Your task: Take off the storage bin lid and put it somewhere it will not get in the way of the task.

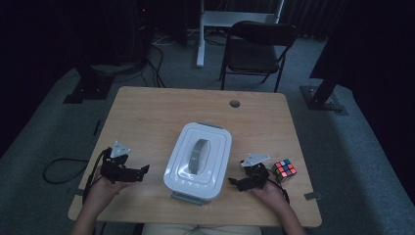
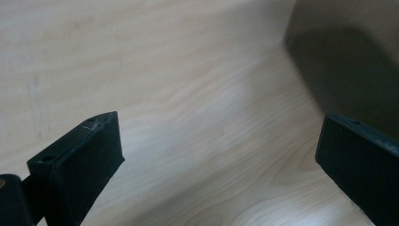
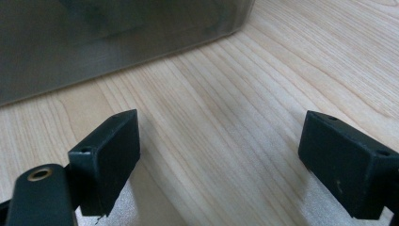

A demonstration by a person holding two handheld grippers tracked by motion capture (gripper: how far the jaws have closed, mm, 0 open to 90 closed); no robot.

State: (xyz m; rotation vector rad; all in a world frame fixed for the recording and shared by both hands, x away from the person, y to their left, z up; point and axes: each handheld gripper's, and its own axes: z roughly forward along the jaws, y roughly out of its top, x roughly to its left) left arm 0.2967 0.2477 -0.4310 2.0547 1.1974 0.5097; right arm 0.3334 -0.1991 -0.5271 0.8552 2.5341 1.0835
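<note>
A white lidded box point(image 1: 198, 161) with a grey handle on top sits in the middle of the wooden table point(image 1: 161, 112). Left of it, my left gripper point(image 1: 143, 171) is held low over the table, open, with nothing between its jaws; the box's dark side point(image 2: 348, 70) fills the upper right of the left gripper view. To the box's right, my right gripper point(image 1: 234, 183) is also open and empty, and the box wall point(image 3: 117, 33) stands just ahead of its jaws. A colourful puzzle cube point(image 1: 284, 170) rests just right of the right gripper.
A round cable hole point(image 1: 235, 103) is in the table's far side. A black folding chair point(image 1: 257, 49) stands beyond the table, with dark stands and cables on the grey floor to either side.
</note>
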